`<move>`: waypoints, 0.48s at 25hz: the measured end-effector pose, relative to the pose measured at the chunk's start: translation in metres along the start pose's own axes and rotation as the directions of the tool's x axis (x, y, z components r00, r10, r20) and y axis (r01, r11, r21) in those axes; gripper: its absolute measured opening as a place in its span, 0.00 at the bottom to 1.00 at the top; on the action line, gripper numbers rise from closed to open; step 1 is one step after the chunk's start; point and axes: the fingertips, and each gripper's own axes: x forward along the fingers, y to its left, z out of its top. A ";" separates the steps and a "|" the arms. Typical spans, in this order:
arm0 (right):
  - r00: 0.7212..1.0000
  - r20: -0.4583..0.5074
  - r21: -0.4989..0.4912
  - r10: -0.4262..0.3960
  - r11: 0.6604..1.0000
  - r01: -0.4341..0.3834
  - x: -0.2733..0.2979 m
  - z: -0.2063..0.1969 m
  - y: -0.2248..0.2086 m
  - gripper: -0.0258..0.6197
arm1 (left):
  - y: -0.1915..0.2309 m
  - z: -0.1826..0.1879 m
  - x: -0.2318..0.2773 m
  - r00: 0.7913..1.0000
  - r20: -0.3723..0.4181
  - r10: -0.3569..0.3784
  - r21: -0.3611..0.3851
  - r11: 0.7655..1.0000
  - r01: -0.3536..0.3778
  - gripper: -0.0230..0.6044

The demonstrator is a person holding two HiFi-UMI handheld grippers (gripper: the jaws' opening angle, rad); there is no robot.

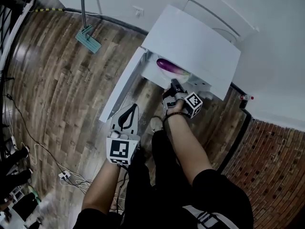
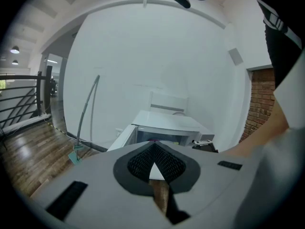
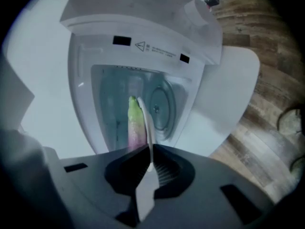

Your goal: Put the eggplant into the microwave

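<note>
The white microwave (image 1: 195, 42) stands with its door (image 1: 121, 87) swung open to the left. A purple eggplant (image 1: 169, 67) with a green end lies on a thin white plate (image 3: 146, 123) at the mouth of the microwave cavity. My right gripper (image 1: 174, 83) is shut on the plate's near rim, just in front of the opening. In the right gripper view the eggplant (image 3: 135, 123) lies along the plate, against the cavity's back wall. I cannot tell whether the plate rests on anything. My left gripper (image 1: 131, 111) hangs shut and empty below the door's front edge.
A green mop (image 1: 88, 37) leans on the white wall at the back left. Cables and a power strip (image 1: 64, 175) lie on the wood floor at the left. A brick wall (image 1: 271, 166) is at the right. The person's shoe (image 1: 156, 124) is under the grippers.
</note>
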 end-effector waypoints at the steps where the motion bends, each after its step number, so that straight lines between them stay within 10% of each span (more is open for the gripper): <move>1: 1.000 0.003 -0.003 0.006 1.000 -0.006 0.008 0.004 -0.001 0.09 | 0.000 -0.005 0.002 1.000 -0.006 0.002 0.001 1.000 -0.002 0.03; 12: 0.997 0.070 -0.099 0.013 0.995 -0.006 0.071 0.050 -0.011 0.09 | 0.005 -0.057 0.026 0.997 -0.075 0.005 -0.025 1.000 -0.007 0.03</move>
